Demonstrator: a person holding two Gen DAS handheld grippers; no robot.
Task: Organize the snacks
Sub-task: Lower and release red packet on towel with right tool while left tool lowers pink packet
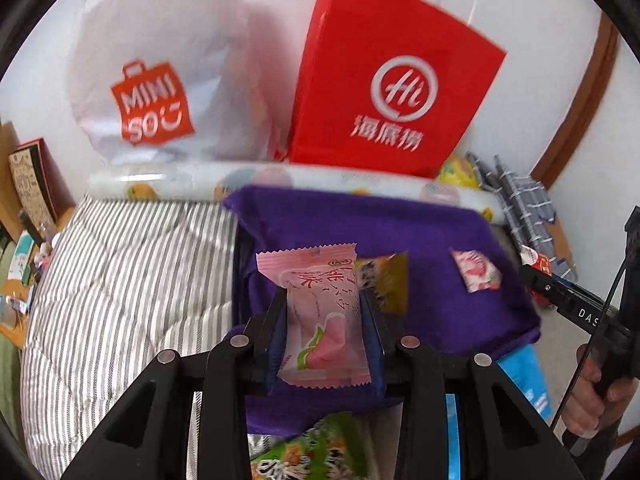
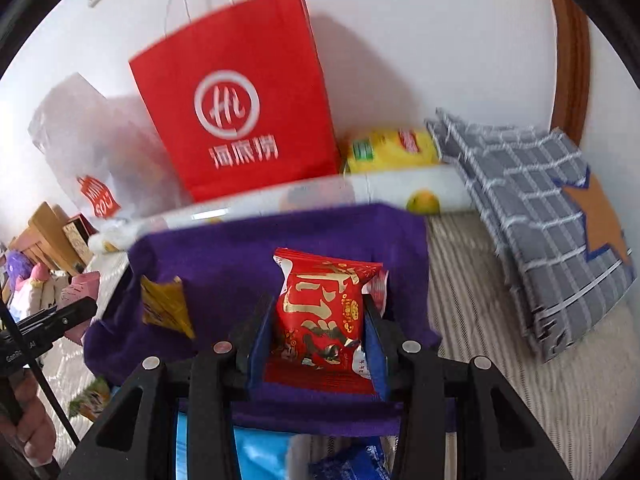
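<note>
Pink snack pack (image 1: 320, 320) sits clamped in my L claw (image 1: 325, 308), red snack pack (image 2: 326, 320) clamped in my R claw (image 2: 316, 320). Both hang over purple cloth bin (image 1: 360, 220) on the bed (image 1: 120, 272); yellow pack (image 1: 386, 280) & small pink candy (image 1: 476, 272) lie inside.

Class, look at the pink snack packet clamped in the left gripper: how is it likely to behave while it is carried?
The pink snack packet is probably light: the left gripper holds it by side pressure alone. Its glossy film may be slippery. The crimped ends stick out free beyond the pads, so they likely flop and crinkle rather than stay stiff.
</note>
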